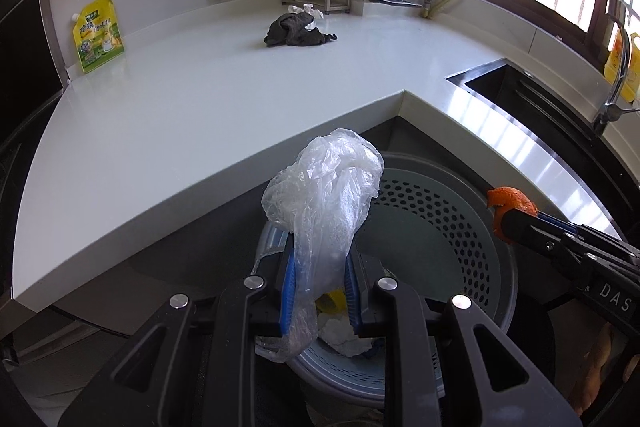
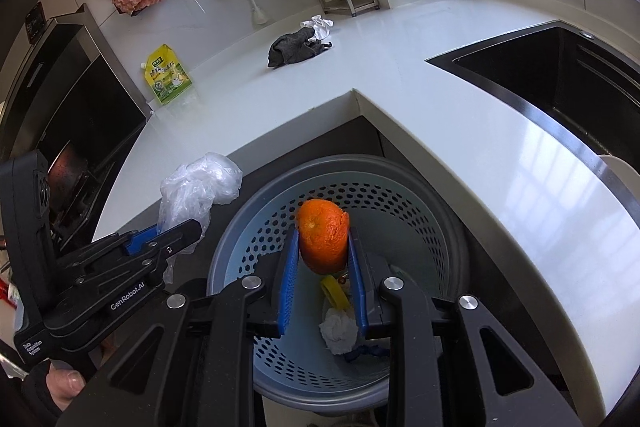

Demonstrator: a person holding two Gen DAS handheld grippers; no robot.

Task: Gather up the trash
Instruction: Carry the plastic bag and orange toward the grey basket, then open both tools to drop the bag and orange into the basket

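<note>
1. While both claws hang over the bin (image 2: pixel 452 227), which stands on the floor in the inner corner of the counter (image 2: pixel 460 147), the step in hand looks like the drop: each load has been brought to the bin and neither has been let go.
2. The left claw (image 1: pixel 320 291) is closed on a bag (image 1: pixel 324 195), a crumpled clear plastic film. Its loose top billows above the bin's near-left rim, and a tail hangs down past the blue pads (image 1: pixel 289 291).
3. The film is light and clingy, so I judge it may stick to a pad once the claw opens. It sits close to the rim, so shifting further over the bin's mouth before releasing would be safer.
4. The right claw (image 2: pixel 324 255) grips a peel (image 2: pixel 323 242), a domed piece of orange rind with a pitted, bright skin and a torn upper edge. It hangs squarely above the bin's open middle.
5. Its next move calls only for parting the pads; the peel should fall straight in.
6. Inside the bin lie a white tissue wad (image 2: pixel 339 331), a yellow scrap (image 2: pixel 334 291) and something blue.
7. Beyond the bin, on the counter, a dark rag (image 2: pixel 296 47) and a crumpled white paper (image 2: pixel 318 26) remain, with a yellow pouch (image 2: pixel 166 75) to the bin's far left.
</note>
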